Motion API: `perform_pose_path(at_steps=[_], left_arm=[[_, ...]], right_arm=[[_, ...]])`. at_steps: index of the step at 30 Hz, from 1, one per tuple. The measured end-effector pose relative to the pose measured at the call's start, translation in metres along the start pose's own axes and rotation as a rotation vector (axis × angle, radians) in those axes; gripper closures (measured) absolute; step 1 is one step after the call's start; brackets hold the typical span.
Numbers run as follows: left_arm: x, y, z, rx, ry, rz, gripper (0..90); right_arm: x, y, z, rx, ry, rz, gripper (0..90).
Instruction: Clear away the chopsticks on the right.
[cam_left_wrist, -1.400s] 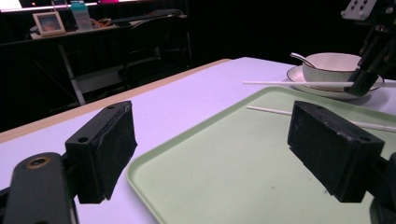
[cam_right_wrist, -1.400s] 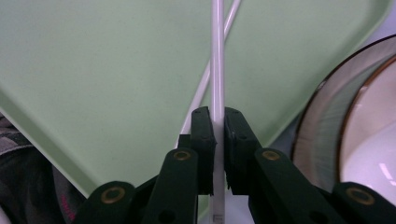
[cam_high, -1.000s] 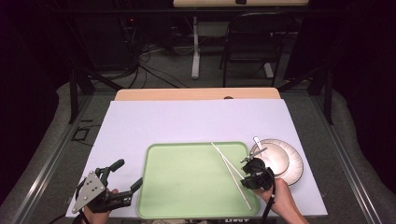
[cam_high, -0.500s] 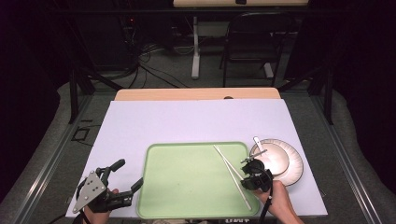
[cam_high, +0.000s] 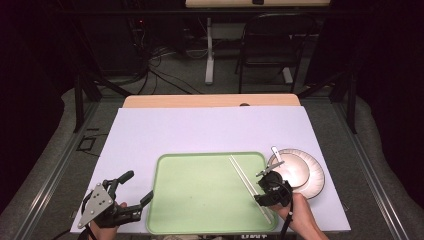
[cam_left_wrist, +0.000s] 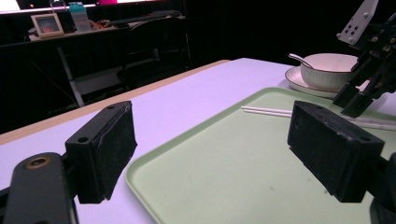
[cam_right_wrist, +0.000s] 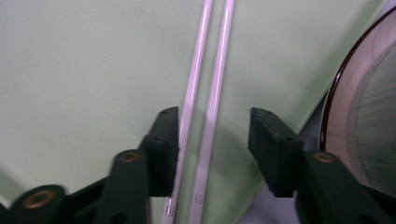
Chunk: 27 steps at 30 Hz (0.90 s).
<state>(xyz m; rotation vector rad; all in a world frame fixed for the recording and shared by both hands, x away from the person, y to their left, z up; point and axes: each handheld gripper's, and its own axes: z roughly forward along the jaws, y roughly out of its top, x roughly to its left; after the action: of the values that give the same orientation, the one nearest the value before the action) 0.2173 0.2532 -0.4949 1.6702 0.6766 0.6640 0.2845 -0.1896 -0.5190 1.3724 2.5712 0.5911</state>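
Note:
A pair of white chopsticks (cam_high: 245, 177) lies slanted on the right side of the green tray (cam_high: 200, 156). My right gripper (cam_high: 262, 187) points down over their near end. Its jaws have just been opening, and the chopsticks (cam_right_wrist: 210, 70) rest on the tray (cam_right_wrist: 93, 70) between the parted pads, close beside the left pad and unpressed. My left gripper (cam_high: 137, 186) hovers off the tray's left edge, open and holding nothing. In the left gripper view, that gripper (cam_left_wrist: 212, 154) looks across the tray (cam_left_wrist: 224, 172) at the chopsticks (cam_left_wrist: 266, 111) and the right gripper (cam_left_wrist: 359, 95).
A pale bowl (cam_high: 292, 167) with a spoon (cam_high: 275, 152) in it stands on a plate (cam_high: 315, 182) just right of the tray. The plate's rim (cam_right_wrist: 369, 116) lies close to my right jaw. The white table cover (cam_high: 210, 130) stretches away behind the tray.
The right gripper's jaws have parted and let go of the chopsticks, which stay on the tray. Both hands kept their places.

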Motion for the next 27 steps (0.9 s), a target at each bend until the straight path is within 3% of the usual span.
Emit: perform_pose_path(at_steps=[2,3,7,8,9,10,12,14,15,18,21,24,27], left_arm=[[0.000,0.000,0.000,0.002,-0.001,-0.001,15.2],[0.000,0.000,0.001,0.004,-0.002,0.003,15.2],[0.000,0.000,0.001,0.005,-0.001,0.002,15.2],[0.000,0.000,0.001,0.004,-0.001,0.002,15.3],[0.000,0.000,0.001,0.004,-0.001,0.002,15.2],[0.000,0.000,0.001,0.006,0.001,0.001,15.3],[0.000,0.000,0.001,0.008,0.003,0.000,15.3],[0.000,-0.001,0.001,0.006,0.004,0.000,15.3],[0.000,0.000,0.001,0.006,0.004,0.001,15.3],[0.000,0.000,0.001,0.009,0.003,0.001,15.3],[0.000,-0.001,0.001,0.005,0.004,0.000,15.3],[0.000,-0.001,0.002,0.006,0.003,0.000,15.2],[0.000,-0.001,0.002,0.007,0.004,0.001,15.3]], right_arm=[[0.001,0.000,-0.003,-0.017,0.007,-0.025,46.8],[0.003,-0.001,-0.006,-0.055,0.012,-0.047,40.9],[0.005,0.002,-0.016,-0.065,0.027,-0.104,31.0],[0.005,0.003,-0.021,-0.122,0.033,-0.126,26.1],[0.005,0.005,-0.027,-0.117,0.035,-0.142,23.1],[0.004,0.005,-0.032,-0.158,0.040,-0.160,19.4],[0.004,0.006,-0.037,-0.182,0.030,-0.167,17.2],[-0.001,0.005,-0.052,-0.276,0.022,-0.202,13.6],[-0.001,0.005,-0.052,-0.276,0.022,-0.202,13.6],[-0.012,-0.002,-0.067,-0.403,0.033,-0.231,10.0],[-0.017,-0.007,-0.072,-0.450,0.038,-0.236,6.9],[-0.028,-0.020,-0.081,-0.545,0.041,-0.240,3.9],[-0.032,-0.027,-0.083,-0.577,0.031,-0.241,3.7]])
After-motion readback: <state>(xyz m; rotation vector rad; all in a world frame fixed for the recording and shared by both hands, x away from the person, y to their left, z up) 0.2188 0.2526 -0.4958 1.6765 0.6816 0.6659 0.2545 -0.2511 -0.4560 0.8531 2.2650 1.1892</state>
